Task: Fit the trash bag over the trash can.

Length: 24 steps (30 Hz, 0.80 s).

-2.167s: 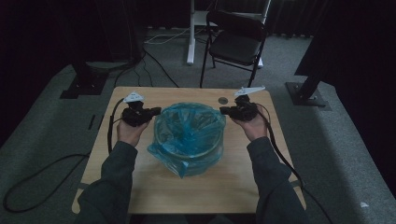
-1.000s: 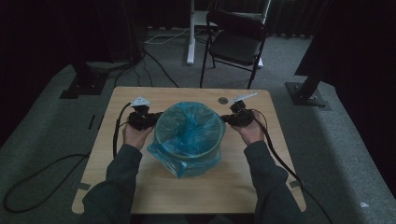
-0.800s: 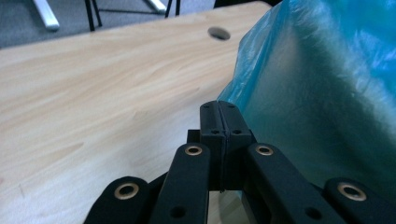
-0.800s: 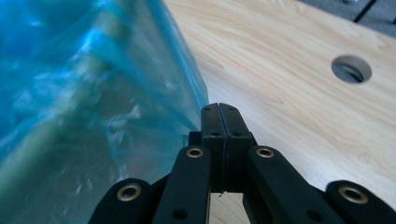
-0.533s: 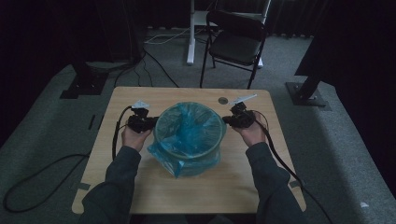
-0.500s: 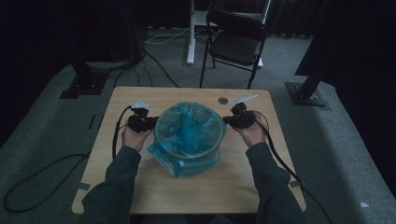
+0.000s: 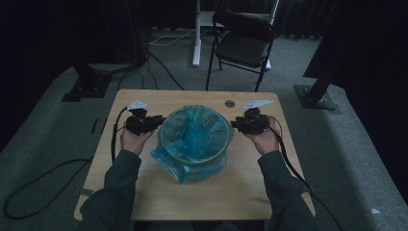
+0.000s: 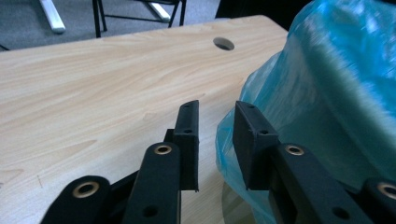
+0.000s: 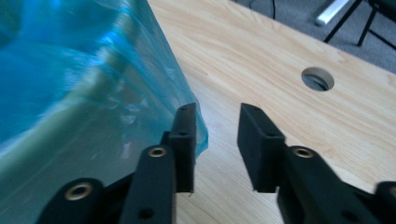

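Flanking unlabelled blue bag (image 7: pixel 192 139), left gripper (image 7: pixel 153 122), right gripper (image 7: pixel 239 124)

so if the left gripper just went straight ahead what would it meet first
Probably the blue bag. The left gripper is open, and the bag's edge already bulges between its fingers, so it would push into the plastic, though depth is hard to judge.

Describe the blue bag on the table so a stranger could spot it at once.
On the wooden table, midway between the person's two hands, stands a round bin. The blue bag lines it, translucent plastic folded over the rim, one loose corner hanging on the near-left side.
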Tool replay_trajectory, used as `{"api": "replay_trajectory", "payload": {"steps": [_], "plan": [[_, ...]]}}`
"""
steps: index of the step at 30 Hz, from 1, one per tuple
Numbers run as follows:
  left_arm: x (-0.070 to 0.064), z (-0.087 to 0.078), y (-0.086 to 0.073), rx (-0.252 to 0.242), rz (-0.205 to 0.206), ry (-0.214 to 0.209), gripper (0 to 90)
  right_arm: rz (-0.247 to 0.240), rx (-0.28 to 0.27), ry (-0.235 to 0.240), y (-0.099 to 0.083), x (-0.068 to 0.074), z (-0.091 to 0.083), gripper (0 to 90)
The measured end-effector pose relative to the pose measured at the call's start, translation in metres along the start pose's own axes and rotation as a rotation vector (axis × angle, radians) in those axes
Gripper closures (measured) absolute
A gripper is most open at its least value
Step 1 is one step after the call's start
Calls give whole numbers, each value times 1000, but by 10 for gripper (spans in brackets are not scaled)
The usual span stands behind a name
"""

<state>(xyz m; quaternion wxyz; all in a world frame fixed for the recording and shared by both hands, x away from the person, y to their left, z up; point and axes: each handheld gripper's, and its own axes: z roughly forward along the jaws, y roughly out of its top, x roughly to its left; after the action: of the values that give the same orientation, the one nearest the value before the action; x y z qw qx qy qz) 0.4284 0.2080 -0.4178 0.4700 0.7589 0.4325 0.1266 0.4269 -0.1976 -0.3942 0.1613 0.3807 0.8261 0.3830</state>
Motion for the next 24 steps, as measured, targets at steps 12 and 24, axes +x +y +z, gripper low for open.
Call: {"api": "replay_trajectory", "payload": {"steps": [12,24], "plan": [[-8,-18,7,-69,38,2,678,-19,-52,20,-13,3,-20,582],[-26,-38,25,-136,107,-39,650,-17,-64,49,-26,11,-23,578]]}}
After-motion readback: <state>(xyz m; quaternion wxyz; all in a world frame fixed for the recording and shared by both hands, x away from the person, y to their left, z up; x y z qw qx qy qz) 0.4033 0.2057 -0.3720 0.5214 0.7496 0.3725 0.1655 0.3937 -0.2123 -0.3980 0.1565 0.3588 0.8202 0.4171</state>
